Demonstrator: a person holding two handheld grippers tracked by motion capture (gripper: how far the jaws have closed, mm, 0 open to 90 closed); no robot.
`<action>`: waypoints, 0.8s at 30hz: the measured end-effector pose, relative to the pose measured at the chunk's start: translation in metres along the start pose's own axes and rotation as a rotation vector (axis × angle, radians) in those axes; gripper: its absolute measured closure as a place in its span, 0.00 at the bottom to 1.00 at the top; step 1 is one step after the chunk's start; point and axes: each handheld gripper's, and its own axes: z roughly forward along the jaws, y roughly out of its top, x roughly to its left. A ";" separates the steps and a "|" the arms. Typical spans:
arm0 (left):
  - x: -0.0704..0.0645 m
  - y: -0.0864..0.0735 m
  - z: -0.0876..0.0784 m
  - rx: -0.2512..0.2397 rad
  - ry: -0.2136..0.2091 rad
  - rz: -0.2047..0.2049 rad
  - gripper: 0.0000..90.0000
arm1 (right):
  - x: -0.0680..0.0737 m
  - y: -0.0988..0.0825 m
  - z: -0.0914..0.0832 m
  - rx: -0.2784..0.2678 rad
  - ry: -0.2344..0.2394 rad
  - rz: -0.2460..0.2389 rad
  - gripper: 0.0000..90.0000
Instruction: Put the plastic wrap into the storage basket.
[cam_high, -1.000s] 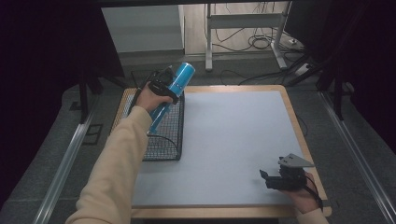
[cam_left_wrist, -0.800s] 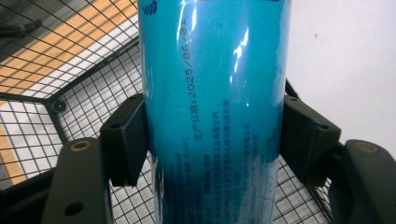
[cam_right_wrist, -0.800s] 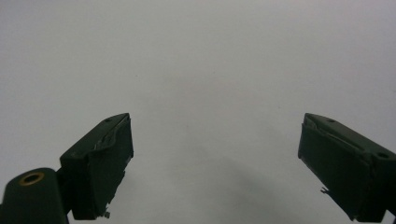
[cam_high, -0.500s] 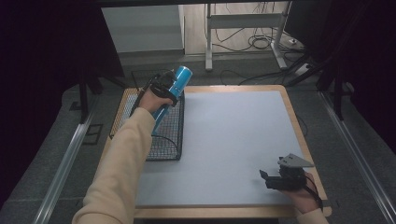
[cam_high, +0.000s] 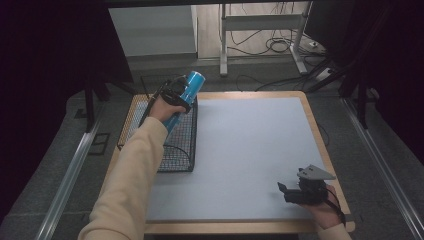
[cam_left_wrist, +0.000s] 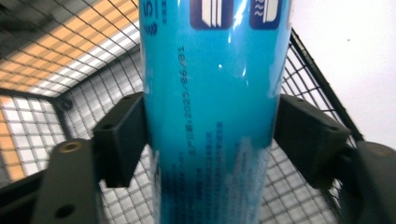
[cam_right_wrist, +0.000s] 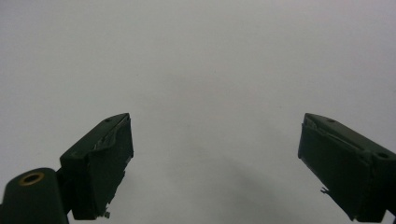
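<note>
Our left tool (cam_left_wrist: 210, 140) has just been opening its jaws around the blue can (cam_high: 186, 95), which leans over the wire basket (cam_high: 172, 150) at ten o'clock on the tabletop (cam_high: 250, 150), so we judge its release begun; our right tool (cam_high: 289, 192) rests spread apart and empty.

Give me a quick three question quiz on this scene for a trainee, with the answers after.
1. True or false: the blue can is tilted above the wire basket.
2. Which gripper has nothing between its jaws? A: left gripper. B: right gripper.
3. What surface lies under the right gripper?
Key: 1 true. 2 B; the left gripper's jaws, just opening, have the can between them. 3 the grey mat.
</note>
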 end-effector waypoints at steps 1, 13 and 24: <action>0.000 0.000 -0.001 0.000 0.001 0.002 0.27 | 0.000 0.000 0.000 -0.001 0.000 -0.001 0.12; -0.002 -0.018 -0.032 -0.109 -0.039 -0.031 0.14 | -0.001 0.000 -0.001 -0.002 0.000 0.001 0.12; -0.033 -0.048 -0.075 -0.244 -0.165 0.029 0.17 | 0.002 0.001 -0.003 -0.009 -0.003 -0.003 0.12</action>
